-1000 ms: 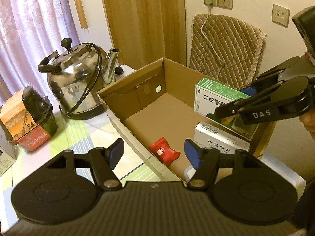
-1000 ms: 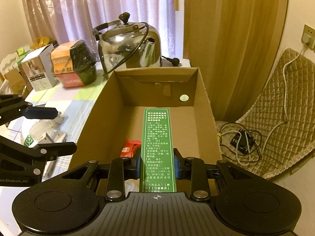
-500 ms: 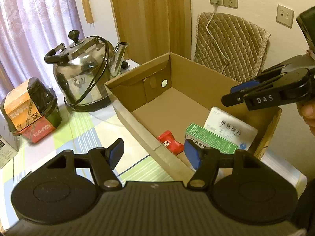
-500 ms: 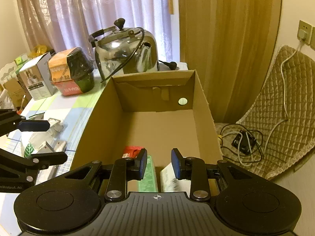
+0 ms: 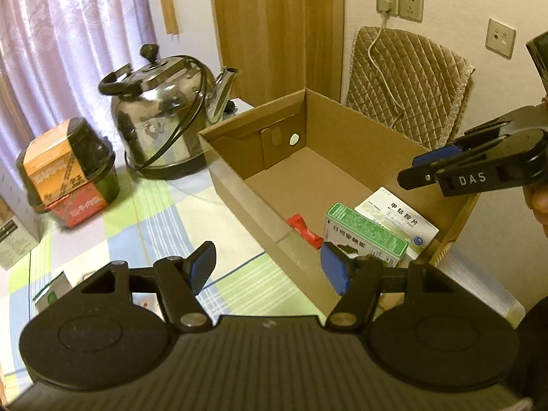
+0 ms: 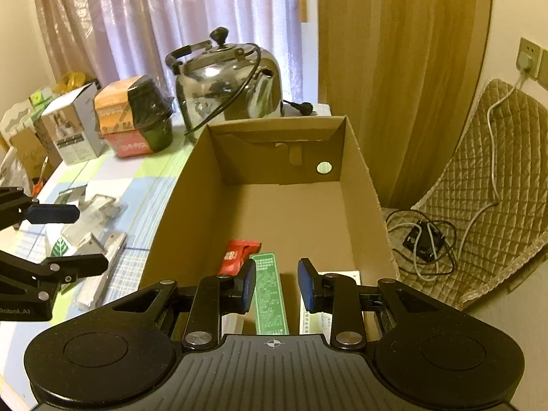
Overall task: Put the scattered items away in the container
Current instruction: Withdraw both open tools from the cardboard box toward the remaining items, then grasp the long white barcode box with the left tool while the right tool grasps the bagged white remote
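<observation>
Here the right gripper (image 6: 276, 285) hangs with its blue fingertips (image 6: 247, 286) spread and nothing between them, poised just above the near end of the cardboard box (image 6: 363, 171), which suits a hand that has nothing left to carry over the box. Under it the green box (image 6: 271, 296) lies flat on the box floor, beside a white box (image 5: 397, 217) and a small red packet (image 6: 239, 255), all gathered at the near end of the container, probably because that is the easiest reach. The left gripper (image 5: 269, 270) is likewise wide open and empty, held over the near wall of the box and the checked tablecloth (image 5: 144, 226), as if free for the next pick. Loose items (image 6: 90, 219) remain on the cloth to the left of the box; they look like foil or clear packets, though the blur makes that uncertain. Beyond stand a steel kettle (image 6: 227, 84), a black tub with an orange and red sleeve (image 6: 133, 118) and a grey carton (image 6: 70, 130). The right gripper's side reads "DAS" in the left wrist view, the left one shows "Robot.AI", and the white box carries Chinese print, seemingly "甲钴胺片".
</observation>
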